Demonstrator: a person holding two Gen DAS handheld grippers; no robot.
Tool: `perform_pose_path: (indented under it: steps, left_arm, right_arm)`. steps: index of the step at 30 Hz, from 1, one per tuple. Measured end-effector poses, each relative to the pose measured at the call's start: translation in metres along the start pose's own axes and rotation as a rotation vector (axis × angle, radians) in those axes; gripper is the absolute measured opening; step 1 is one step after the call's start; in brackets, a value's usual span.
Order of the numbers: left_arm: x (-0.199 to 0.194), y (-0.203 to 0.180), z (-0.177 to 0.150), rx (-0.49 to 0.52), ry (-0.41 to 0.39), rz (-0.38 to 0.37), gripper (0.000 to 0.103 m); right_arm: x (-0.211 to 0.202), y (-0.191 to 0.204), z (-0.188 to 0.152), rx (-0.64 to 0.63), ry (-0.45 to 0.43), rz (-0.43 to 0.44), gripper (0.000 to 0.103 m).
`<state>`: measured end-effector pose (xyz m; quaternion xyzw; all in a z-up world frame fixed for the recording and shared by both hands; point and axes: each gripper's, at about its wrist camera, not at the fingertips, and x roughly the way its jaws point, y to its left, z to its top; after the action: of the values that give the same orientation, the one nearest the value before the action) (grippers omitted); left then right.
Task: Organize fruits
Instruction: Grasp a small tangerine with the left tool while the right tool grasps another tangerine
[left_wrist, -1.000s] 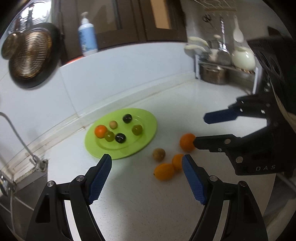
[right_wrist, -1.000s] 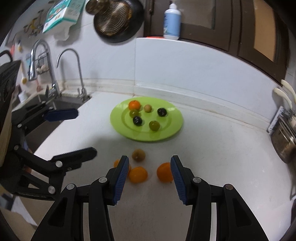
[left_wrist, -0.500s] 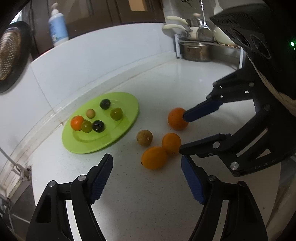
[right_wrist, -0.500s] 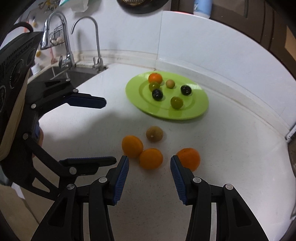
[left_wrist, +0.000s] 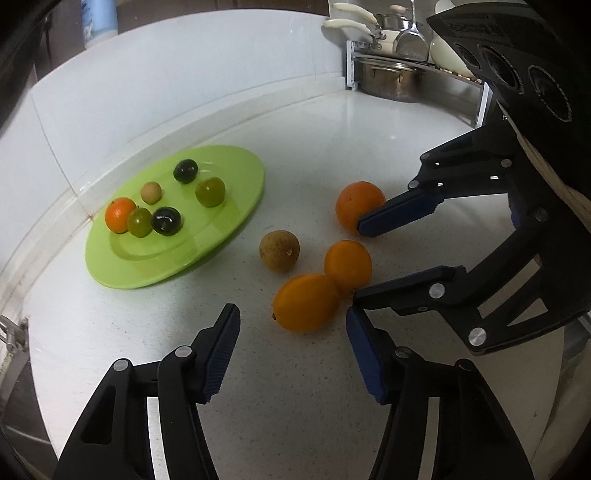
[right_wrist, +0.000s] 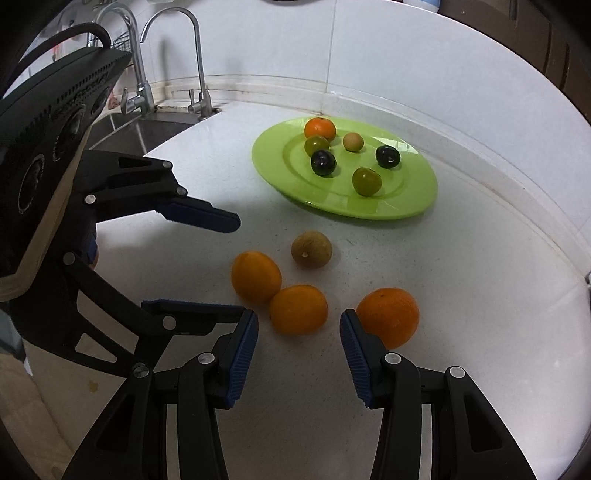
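On my far left, a steel sink (right_wrist: 147, 125) and two taps are partly blocked by the body of my left claw (left_wrist: 291, 350), and the wall bottle (left_wrist: 98, 22) is cut off at the top edge. I see that claw's blue pads spread wide apart, holding nothing, low over the white counter (left_wrist: 314, 387).

Next comes the green plate (left_wrist: 236, 206) near the wall, carrying six small fruits: a small orange (left_wrist: 119, 214) touching a green grape (left_wrist: 140, 221), a dark plum (left_wrist: 167, 220) just beside that, a tan round fruit (left_wrist: 150, 192), a second dark plum (left_wrist: 185, 170) and a second green grape (left_wrist: 210, 191) (what the small ones really are I cannot say for sure at this size).

Off the plate, on the counter, a brown round fruit (left_wrist: 279, 250) sits alone. Nearer me, two oranges touch: the front orange (left_wrist: 306, 302) lies between my left pads' line of reach, the middle orange (left_wrist: 348, 266) behind it, its lower edge hidden by the right claw's lower finger. The far orange (left_wrist: 360, 206) stands apart, with the upper blue pad crossing its near side; whether they touch I cannot tell.

My right claw (right_wrist: 298, 363) is also open and empty, the middle orange just ahead of its gap. At far right a dish rack (left_wrist: 406, 66) with a pot is half hidden.
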<state>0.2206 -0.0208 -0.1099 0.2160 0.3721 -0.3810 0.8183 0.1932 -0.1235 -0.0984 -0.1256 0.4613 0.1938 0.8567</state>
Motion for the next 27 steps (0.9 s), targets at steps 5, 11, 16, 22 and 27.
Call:
perform_pose_path:
  steps: [5,11,16,22,27]
  left_arm:
    - [0.004,0.003,0.000,-0.034,0.018,-0.038,0.044]
    - [-0.002,0.000,0.001,-0.036,0.011,-0.028,0.036]
    - [-0.011,0.002,-0.001,-0.090,0.004,-0.012,0.036]
    - [-0.017,0.004,-0.005,-0.144,0.003,-0.008,0.035]
    - [-0.025,0.004,-0.007,-0.180,-0.011,0.008,0.035]
  right_arm:
    - [0.007,-0.004,0.001,0.014,0.007,0.028,0.042]
    - [0.007,-0.006,0.001,0.024,-0.002,0.045,0.037]
    - [0.007,-0.004,-0.001,0.039,-0.013,0.054,0.037]
    - [0.002,-0.002,-0.004,0.077,-0.030,0.059,0.037]
    - [-0.004,-0.002,-0.007,0.115,-0.055,0.047,0.036]
